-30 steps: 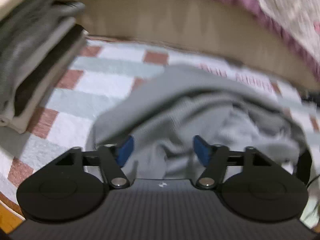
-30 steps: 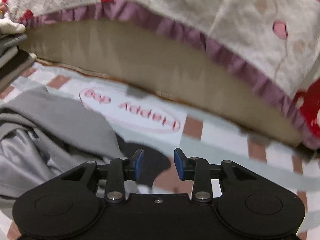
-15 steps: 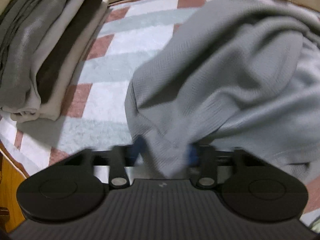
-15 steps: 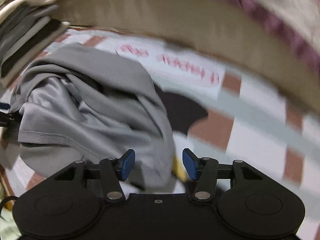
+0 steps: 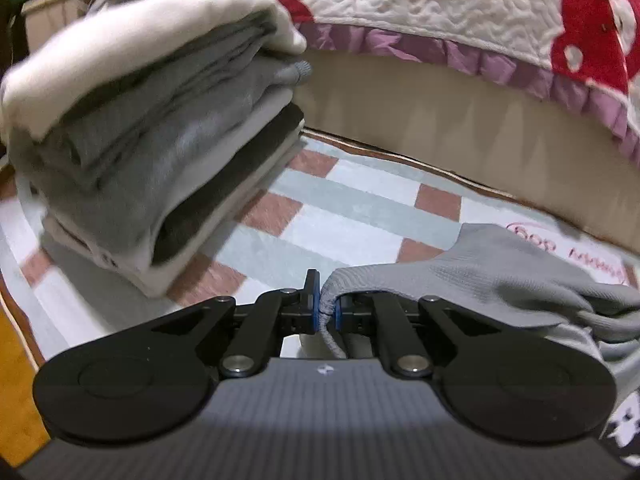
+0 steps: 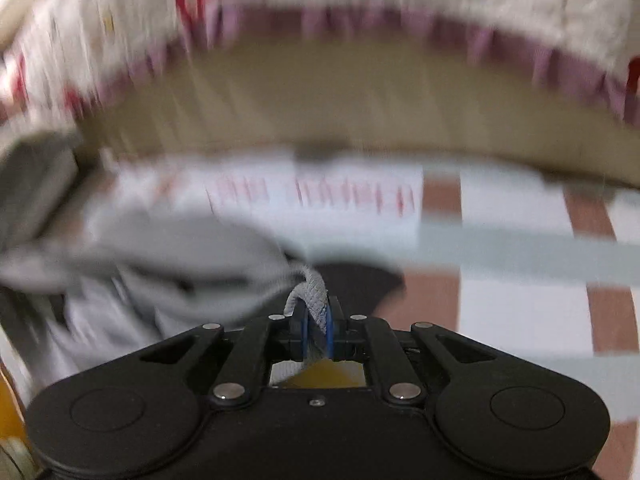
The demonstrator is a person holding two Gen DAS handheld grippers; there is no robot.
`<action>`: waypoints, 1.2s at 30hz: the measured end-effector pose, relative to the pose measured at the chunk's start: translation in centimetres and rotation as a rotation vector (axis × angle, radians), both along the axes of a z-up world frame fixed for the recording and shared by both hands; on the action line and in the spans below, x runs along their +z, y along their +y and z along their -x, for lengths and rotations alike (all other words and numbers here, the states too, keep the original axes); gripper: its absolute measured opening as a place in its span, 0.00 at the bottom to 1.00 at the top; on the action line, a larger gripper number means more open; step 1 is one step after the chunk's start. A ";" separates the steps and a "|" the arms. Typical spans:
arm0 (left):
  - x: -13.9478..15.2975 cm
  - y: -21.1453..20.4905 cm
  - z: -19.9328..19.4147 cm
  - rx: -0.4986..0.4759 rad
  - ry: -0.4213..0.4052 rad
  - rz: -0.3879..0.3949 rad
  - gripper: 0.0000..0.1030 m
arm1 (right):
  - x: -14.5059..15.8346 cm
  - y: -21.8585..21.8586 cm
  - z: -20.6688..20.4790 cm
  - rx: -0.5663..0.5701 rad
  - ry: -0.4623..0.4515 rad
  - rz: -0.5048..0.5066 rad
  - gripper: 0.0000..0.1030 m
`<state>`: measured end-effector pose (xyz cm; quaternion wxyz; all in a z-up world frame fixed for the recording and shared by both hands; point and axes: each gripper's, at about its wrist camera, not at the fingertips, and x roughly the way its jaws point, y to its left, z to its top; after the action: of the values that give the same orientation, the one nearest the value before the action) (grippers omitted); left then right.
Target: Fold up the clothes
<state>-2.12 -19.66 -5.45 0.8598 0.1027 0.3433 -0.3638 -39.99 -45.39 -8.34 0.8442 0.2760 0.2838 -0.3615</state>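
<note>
while pinched both ends, grey garment (image 5: pixel 500 276)

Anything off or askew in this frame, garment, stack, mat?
Nothing stands out. The left gripper and right gripper have just closed on edges of the grey garment, which lies bunched on the checked mat. The folded stack looks tidy. The right view is motion-blurred.
</note>
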 end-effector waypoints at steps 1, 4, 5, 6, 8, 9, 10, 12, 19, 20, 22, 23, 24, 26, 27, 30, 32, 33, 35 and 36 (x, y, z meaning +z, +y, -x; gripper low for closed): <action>-0.2 0.0 -0.1 0.010 0.012 0.004 0.06 | 0.6 -0.2 0.1 -0.023 -0.013 0.028 0.09; -0.6 -0.4 0.4 0.029 -0.007 -0.026 0.06 | 0.5 -1.1 -0.5 -0.067 0.047 0.065 0.10; -0.8 -0.6 0.7 0.033 -0.021 -0.042 0.06 | -0.1 -1.4 -0.7 -0.079 0.069 0.049 0.10; -1.0 -0.8 0.7 0.039 -0.039 -0.051 0.06 | -0.8 -1.7 -0.8 -0.087 0.085 0.025 0.11; -1.2 -1.0 0.9 0.054 -0.071 -0.060 0.06 | -1.9 -2.2 -1.0 -0.091 0.109 -0.029 0.16; -0.9 -0.9 1.0 0.061 -0.087 -0.053 0.06 | -2.3 -2.4 -1.0 -0.095 0.113 -0.054 0.18; -0.5 -0.7 1.2 0.071 -0.107 -0.037 0.06 | -2.5 -2.7 -0.9 -0.103 0.102 -0.074 0.18; 0.7 -0.1 1.6 0.094 -0.149 0.012 0.06 | -2.7 -3.0 -0.4 -0.109 0.075 -0.112 0.19; 5.0 3.5 1.8 0.204 -0.281 0.211 0.06 | -3.8 -3.4 -0.4 -0.071 0.032 -0.184 0.42; 5.3 3.9 1.6 0.223 -0.282 0.216 0.06 | -4.0 -3.3 -0.8 -0.032 0.021 -0.197 0.42; 5.4 4.5 1.2 0.233 -0.270 0.236 0.06 | -4.5 -3.0 -2.3 0.082 0.012 -0.220 0.41; 5.4 4.7 1.1 0.234 -0.264 0.242 0.06 | -4.5 -2.5 -3.1 0.121 0.036 -0.203 0.41; 5.4 4.8 1.0 0.234 -0.258 0.251 0.06 | -4.6 -1.9 -4.0 0.155 0.074 -0.171 0.41; 5.5 4.8 1.1 0.226 -0.261 0.263 0.06 | -4.7 -0.6 -5.6 0.204 0.148 -0.077 0.42; 5.7 4.8 1.3 0.219 -0.273 0.270 0.06 | -4.6 -0.1 -6.0 0.209 0.166 -0.036 0.44; 6.4 4.9 2.3 0.200 -0.309 0.291 0.06 | -4.1 0.3 -6.2 0.175 0.161 0.044 0.43; 6.8 5.1 2.6 0.194 -0.315 0.306 0.06 | -3.1 0.7 -5.7 0.141 0.147 0.122 0.07; 7.0 5.3 2.7 0.194 -0.308 0.319 0.06 | -2.2 0.9 -5.4 0.122 0.142 0.160 0.03; 7.3 6.0 2.7 0.201 -0.287 0.344 0.06 | -0.2 1.3 -4.4 0.076 0.103 0.212 0.03; 7.5 6.3 2.7 0.204 -0.277 0.357 0.06 | 0.9 1.4 -3.9 0.053 0.079 0.235 0.03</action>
<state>-4.80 -13.33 2.05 0.9354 -0.0372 0.1610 -0.3126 -36.06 -43.99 -7.42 0.8681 0.1532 0.2798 -0.3803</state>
